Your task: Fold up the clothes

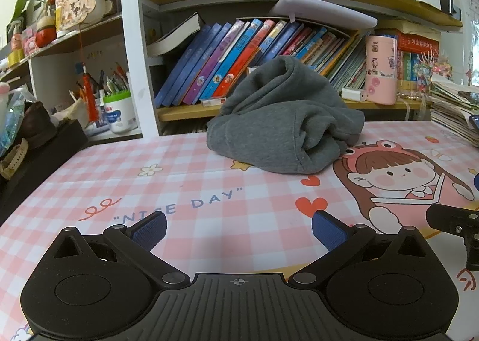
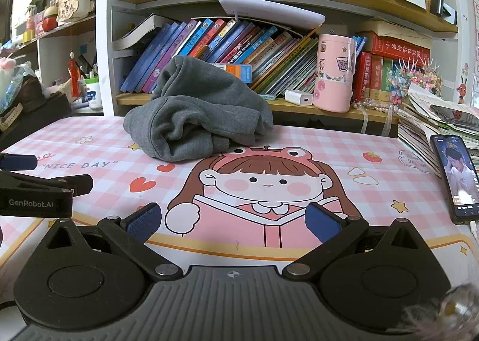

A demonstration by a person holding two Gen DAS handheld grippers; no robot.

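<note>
A crumpled grey sweatshirt lies in a heap at the far side of the pink checked desk mat, against the bookshelf. In the right wrist view the grey sweatshirt sits at the upper left of the mat. My left gripper stands open over the near part of the mat, well short of the garment, with nothing between its blue pads. My right gripper is open too, over the cartoon girl print, empty. The left gripper shows at the left edge of the right wrist view.
A bookshelf full of books backs the desk. A pink canister and white charger stand on its lower shelf. A phone and a paper stack lie at the right; a black box at the left.
</note>
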